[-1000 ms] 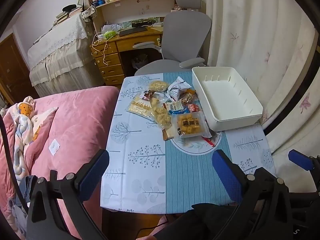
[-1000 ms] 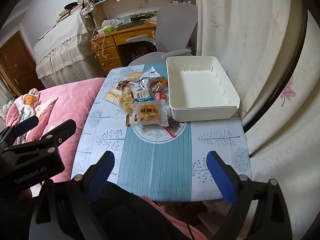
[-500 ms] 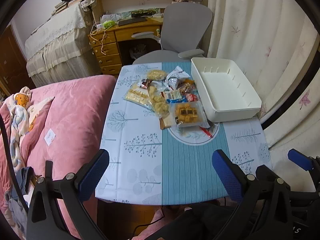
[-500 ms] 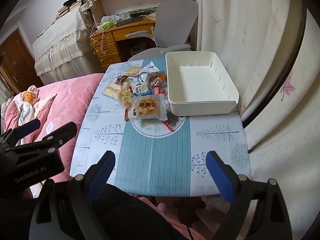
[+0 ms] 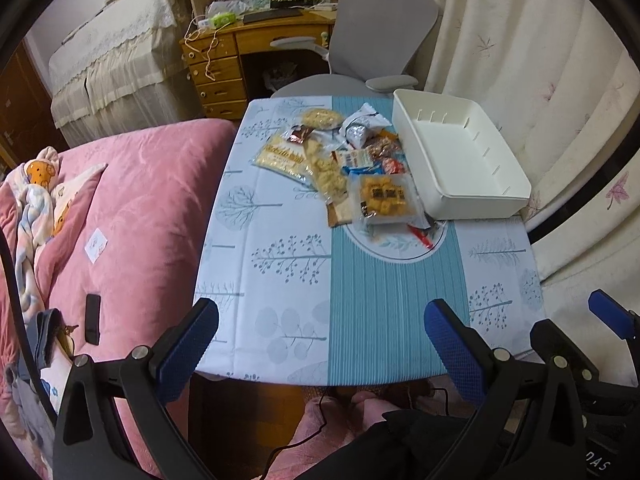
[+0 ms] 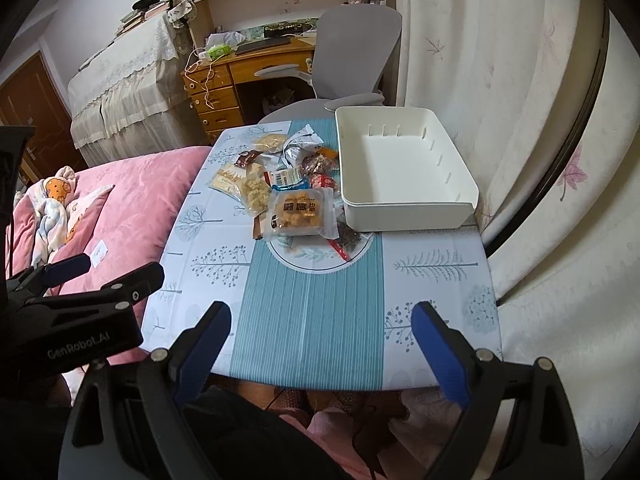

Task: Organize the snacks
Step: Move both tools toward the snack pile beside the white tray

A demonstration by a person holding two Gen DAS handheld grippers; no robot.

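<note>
Several snack packets (image 5: 348, 160) (image 6: 288, 188) lie heaped on the far half of a small table (image 5: 280, 264) (image 6: 312, 304) with a blue and white cloth. Nearest in the heap is a clear bag of orange-yellow biscuits (image 5: 384, 198) (image 6: 300, 212). To its right stands an empty white plastic bin (image 5: 460, 160) (image 6: 404, 168). My left gripper (image 5: 322, 334) hangs open above the table's near edge, nothing between its blue pads. My right gripper (image 6: 320, 338) is also open and empty over the near edge. The left gripper's body (image 6: 68, 308) shows at the left of the right wrist view.
A bed with a pink quilt (image 5: 132, 208) (image 6: 120, 200) presses against the table's left side. A grey office chair (image 5: 360, 48) (image 6: 344, 52) and a wooden desk (image 5: 248, 48) stand behind the table. Curtains (image 5: 540, 80) hang close on the right. A person's feet (image 5: 352, 412) show below the table's near edge.
The left wrist view has tilted downward and come lower: the table edge, floor and feet now show. The right gripper has barely moved. Both stay open and empty.
</note>
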